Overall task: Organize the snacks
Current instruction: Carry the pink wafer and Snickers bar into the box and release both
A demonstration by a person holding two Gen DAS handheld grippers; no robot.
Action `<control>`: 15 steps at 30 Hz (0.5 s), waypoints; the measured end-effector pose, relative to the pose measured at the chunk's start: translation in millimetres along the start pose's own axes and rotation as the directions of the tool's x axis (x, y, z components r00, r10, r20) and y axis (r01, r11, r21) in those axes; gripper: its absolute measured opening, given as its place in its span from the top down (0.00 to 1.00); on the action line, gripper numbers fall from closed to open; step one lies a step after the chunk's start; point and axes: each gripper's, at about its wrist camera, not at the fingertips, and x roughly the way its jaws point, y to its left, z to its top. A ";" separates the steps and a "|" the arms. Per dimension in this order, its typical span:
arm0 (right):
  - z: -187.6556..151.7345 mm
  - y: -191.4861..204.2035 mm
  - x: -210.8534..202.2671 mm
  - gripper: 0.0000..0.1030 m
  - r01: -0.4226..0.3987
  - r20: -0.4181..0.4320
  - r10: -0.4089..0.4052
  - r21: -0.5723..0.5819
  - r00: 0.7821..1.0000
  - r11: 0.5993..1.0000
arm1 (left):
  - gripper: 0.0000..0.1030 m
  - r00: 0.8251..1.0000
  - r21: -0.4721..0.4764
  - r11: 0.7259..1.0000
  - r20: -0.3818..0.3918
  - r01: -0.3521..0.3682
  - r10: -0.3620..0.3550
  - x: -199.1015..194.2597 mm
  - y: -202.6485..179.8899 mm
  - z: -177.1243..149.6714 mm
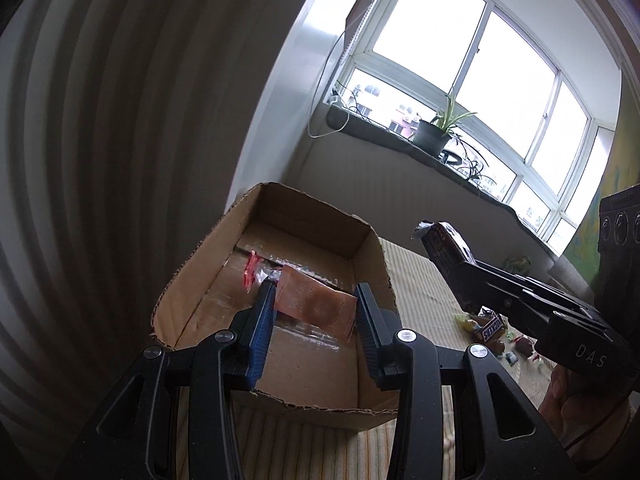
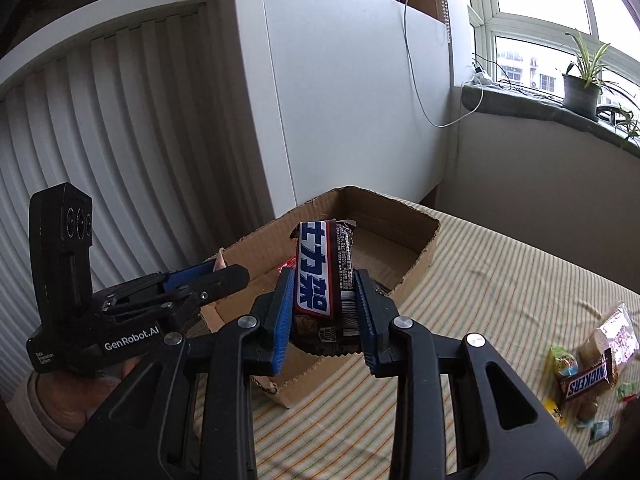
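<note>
An open cardboard box (image 1: 372,256) stands on a striped tablecloth; it also shows in the right wrist view (image 2: 430,246). My left gripper (image 1: 316,300) is open over the box, its fingers apart around an orange-brown packet (image 1: 316,304) that lies inside, tilted. A small red-and-clear wrapper (image 1: 253,274) lies beside it. My right gripper (image 2: 323,286) is shut on a brown Snickers bar (image 2: 320,280) with blue Chinese lettering, held upright above the box's near edge. It appears in the left wrist view (image 1: 450,258) to the right of the box.
A pile of loose snacks (image 2: 592,376), with another Snickers bar (image 2: 586,380), lies on the tablecloth (image 2: 500,280) at right. A ribbed white wall (image 2: 140,120) stands behind the box. A windowsill holds a potted plant (image 2: 582,92).
</note>
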 end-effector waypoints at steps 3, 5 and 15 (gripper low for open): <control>6.2 -0.7 11.2 0.70 -0.009 -0.006 0.009 -0.004 1.000 1.000 | 0.63 1.000 -0.014 1.000 -0.017 -0.001 0.001 7.4 9.7 -0.4; 10.0 -0.2 19.6 0.70 -0.018 -0.010 0.018 -0.007 1.000 1.000 | 0.63 1.000 -0.024 1.000 -0.031 -0.003 0.002 12.2 13.8 -1.7; 2.6 -1.9 46.3 0.55 -0.035 -0.039 0.035 0.011 0.999 0.999 | 0.32 0.997 -0.102 0.992 0.000 -0.077 0.078 -2.0 32.3 5.6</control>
